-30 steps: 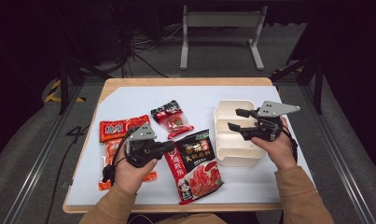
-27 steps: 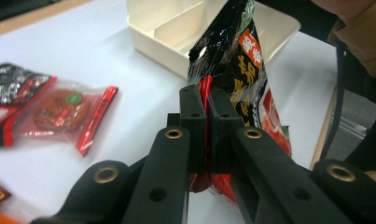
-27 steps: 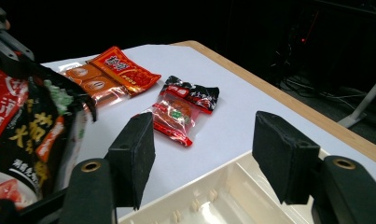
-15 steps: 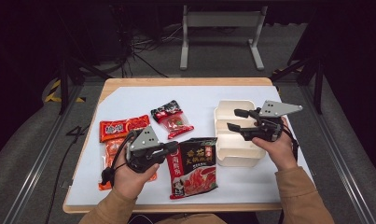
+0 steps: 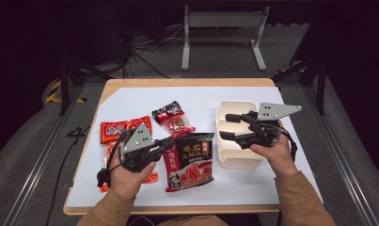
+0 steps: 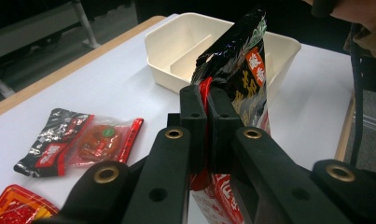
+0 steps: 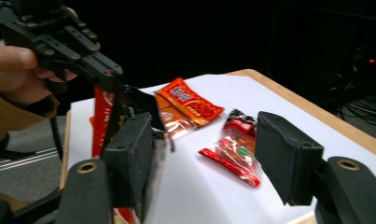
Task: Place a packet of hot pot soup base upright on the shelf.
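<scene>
Your left gripper is clamped on the edge of the large dark sauce packet, with the cream divided bin off to its right

The packet's long axis runs toward you, its near end on the white table sheet, the gripped side lifted. Your right gripper hovers over the bin with its jaws apart, having just been opening with nothing between them. Your left hand is nearer, so the packet likely travels right

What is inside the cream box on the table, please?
The cream box shows a divider wall and bare compartments in the left gripper view. The black packet held in front covers part of its inside, so that part cannot be seen.
</scene>
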`<state>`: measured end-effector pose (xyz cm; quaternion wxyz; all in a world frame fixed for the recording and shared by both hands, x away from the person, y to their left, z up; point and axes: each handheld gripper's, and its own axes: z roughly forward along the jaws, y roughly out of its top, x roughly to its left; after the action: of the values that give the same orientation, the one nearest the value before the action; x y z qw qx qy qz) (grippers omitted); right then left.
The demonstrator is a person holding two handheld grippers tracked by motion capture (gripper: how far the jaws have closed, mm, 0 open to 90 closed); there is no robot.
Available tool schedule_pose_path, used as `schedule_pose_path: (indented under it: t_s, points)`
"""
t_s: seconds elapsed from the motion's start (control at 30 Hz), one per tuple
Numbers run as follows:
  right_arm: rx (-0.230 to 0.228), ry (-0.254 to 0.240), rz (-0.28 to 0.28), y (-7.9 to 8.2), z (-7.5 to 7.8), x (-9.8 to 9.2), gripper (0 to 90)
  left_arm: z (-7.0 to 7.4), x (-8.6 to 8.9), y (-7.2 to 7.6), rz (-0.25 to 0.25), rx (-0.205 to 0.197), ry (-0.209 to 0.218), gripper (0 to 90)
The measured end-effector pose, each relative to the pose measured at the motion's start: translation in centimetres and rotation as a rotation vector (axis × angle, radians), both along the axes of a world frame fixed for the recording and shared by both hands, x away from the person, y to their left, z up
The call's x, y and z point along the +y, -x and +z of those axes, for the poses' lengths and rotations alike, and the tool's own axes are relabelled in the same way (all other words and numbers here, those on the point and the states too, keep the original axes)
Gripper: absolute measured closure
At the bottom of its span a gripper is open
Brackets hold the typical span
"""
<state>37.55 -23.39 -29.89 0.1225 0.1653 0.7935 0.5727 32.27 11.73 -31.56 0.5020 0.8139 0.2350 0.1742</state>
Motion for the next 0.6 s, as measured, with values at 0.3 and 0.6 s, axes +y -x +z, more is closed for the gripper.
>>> schedule_pose_path:
  t_s: [0.3, 0.6]
  points:
    - [0.1, -0.001, 0.054, 0.0, -1.1, 2.9, 29.6, 0.2, 0.1, 0.3, 0.006, -0.022, 0.019, 87.4]
    - [0.144, 0.027, 0.076, -0.4, -2.8, 4.6, 29.6, 0.1, -0.3, 0.5, -0.029, -0.028, 0.024, 87.3]
